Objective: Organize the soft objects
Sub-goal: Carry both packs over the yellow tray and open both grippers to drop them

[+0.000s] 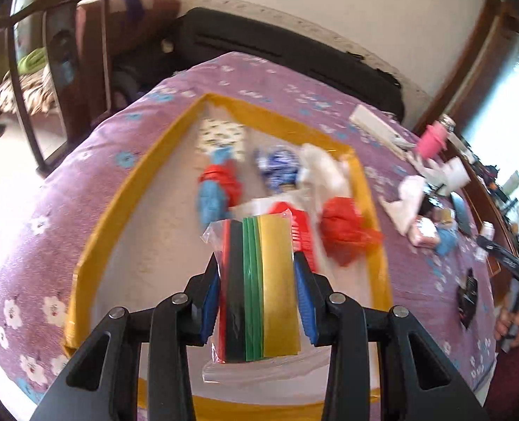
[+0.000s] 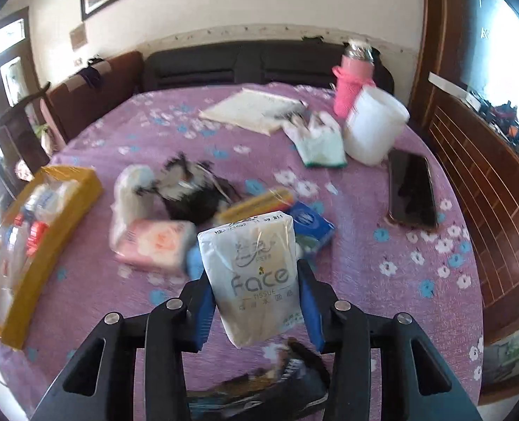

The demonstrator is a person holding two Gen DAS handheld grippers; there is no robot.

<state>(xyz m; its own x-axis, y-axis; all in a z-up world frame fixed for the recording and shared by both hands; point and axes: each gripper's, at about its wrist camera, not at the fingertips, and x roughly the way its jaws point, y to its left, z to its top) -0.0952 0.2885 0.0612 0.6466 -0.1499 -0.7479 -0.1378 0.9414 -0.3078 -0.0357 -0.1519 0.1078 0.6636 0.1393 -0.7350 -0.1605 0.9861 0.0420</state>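
My left gripper (image 1: 259, 280) is shut on a clear packet of coloured sheets (image 1: 263, 280), red, black, green and gold, held above the yellow-rimmed box (image 1: 119, 196). The box holds a red and blue bundle (image 1: 217, 186), a blue-white pack (image 1: 278, 168), white bags and a red bag (image 1: 343, 228). My right gripper (image 2: 256, 280) is shut on a white Face tissue pack (image 2: 256, 277), lifted over the purple bedspread (image 2: 382, 280). Beyond it lie a pink tissue pack (image 2: 154, 245), a blue pack (image 2: 310, 224), an orange pack (image 2: 256, 203) and a black-white bundle (image 2: 193, 189). The box shows at left in the right wrist view (image 2: 52, 238).
A phone (image 2: 412, 189), white tub (image 2: 375, 126), pink bottle (image 2: 350, 84), flat white mat (image 2: 252, 108) and green-edged cloth (image 2: 322, 147) lie on the far right of the bed. A dark packet (image 2: 270, 386) lies under my right gripper. A wooden sideboard (image 2: 487, 175) stands right; a dark headboard (image 2: 242, 63) behind.
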